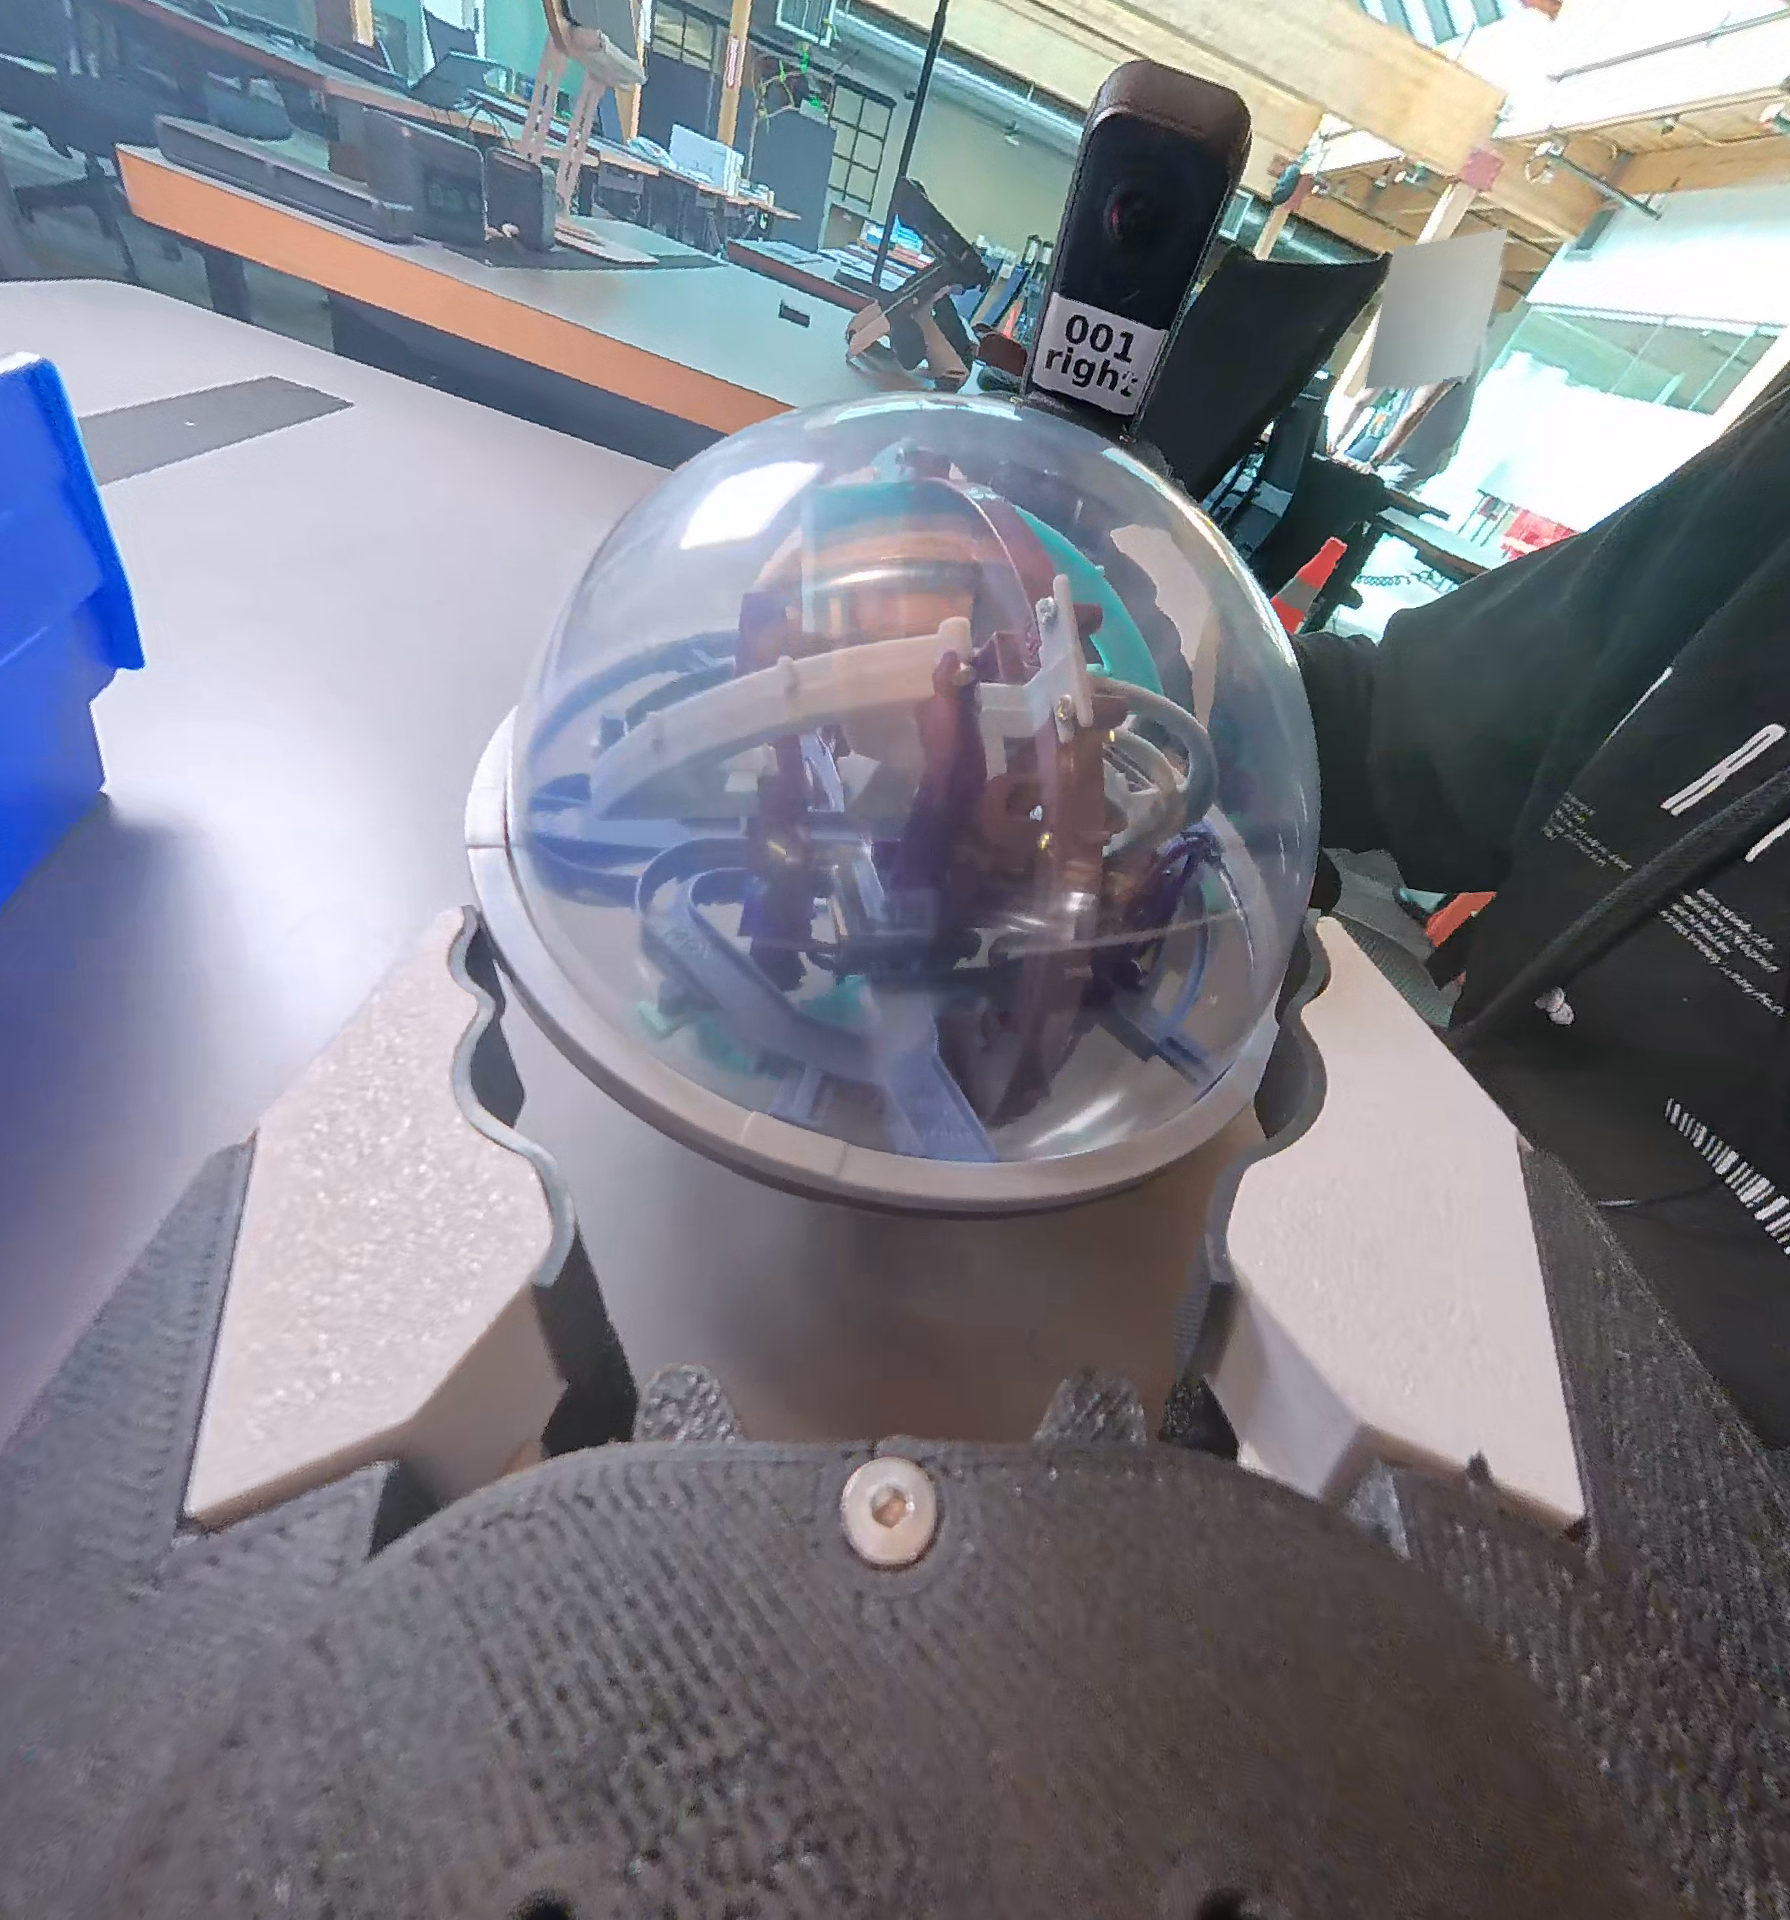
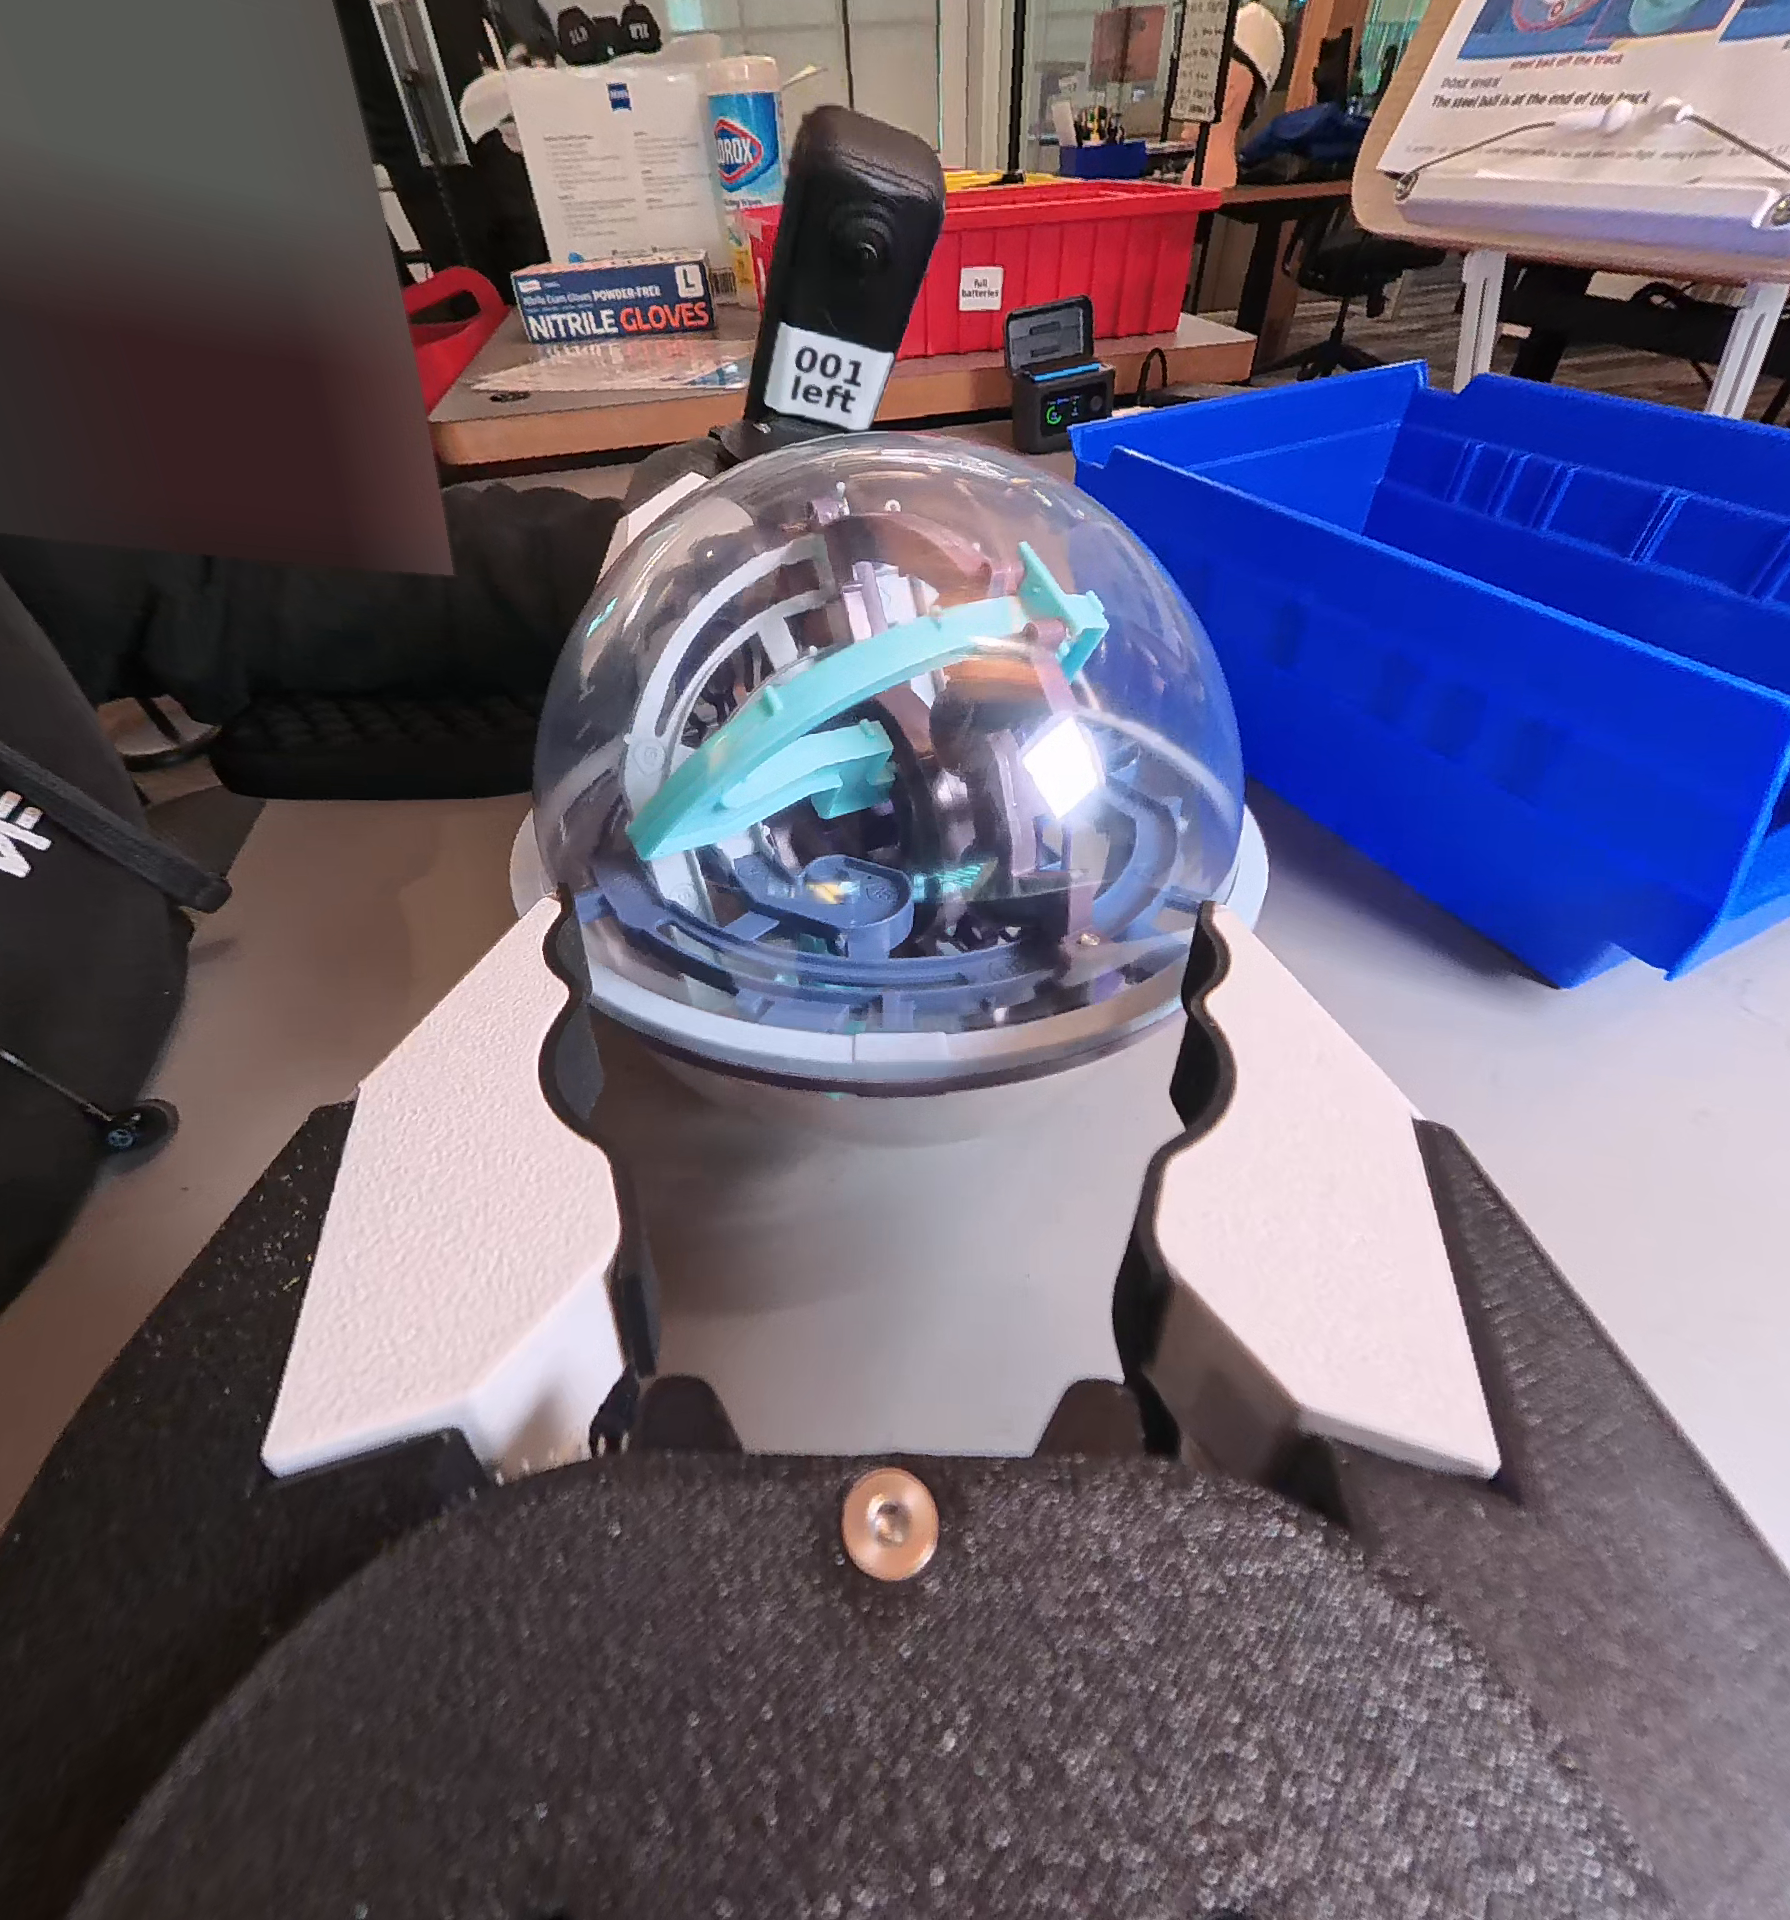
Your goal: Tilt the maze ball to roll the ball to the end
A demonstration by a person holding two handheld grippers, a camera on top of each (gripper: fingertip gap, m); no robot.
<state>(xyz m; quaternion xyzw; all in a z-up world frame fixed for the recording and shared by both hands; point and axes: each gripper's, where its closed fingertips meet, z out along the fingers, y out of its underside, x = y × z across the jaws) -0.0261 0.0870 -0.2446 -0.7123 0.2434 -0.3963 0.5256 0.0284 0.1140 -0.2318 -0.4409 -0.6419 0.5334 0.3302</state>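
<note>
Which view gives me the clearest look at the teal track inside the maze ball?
The right wrist view: the teal track arcs across the near side of the maze ball, sharp and unobstructed. The left wrist view shows only teal slivers behind purple and white pieces, on the far side of the ball.

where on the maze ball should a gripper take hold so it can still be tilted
Grip the maze ball at its widest band, the grey equator rim, from opposite sides. The clear dome above is smooth and curves away, so pads would likely slide off higher up. Both the left gripper and the right gripper straddle it at about that level, facing each other.
</note>
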